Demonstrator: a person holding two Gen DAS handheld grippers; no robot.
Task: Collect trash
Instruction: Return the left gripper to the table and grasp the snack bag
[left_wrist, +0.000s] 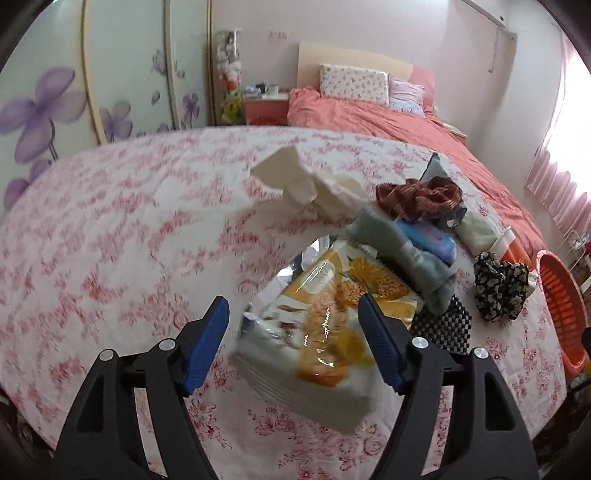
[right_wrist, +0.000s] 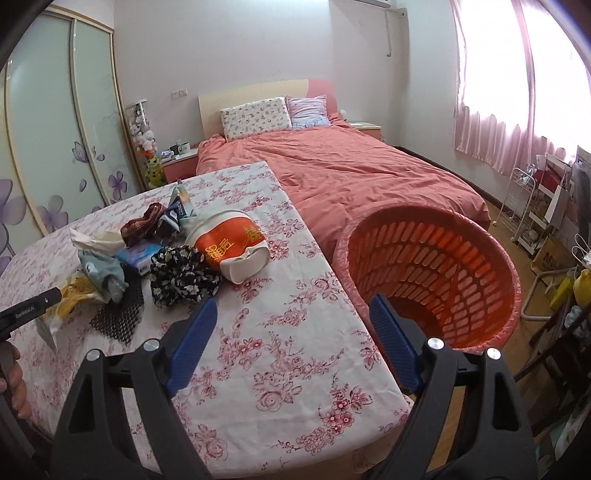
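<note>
Blue-padded jaws wide around snack bag (left_wrist: 314, 332)

The tablecloth (left_wrist: 110, 229) and snack bag (left_wrist: 314, 339) blur in the left view. There the basket (left_wrist: 561, 295) is cut off at right edge.

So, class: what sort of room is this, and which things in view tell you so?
Most likely a home bedroom: a made bed with pillows, a sliding-door wardrobe with flower prints, and a bedside cabinet.
</note>
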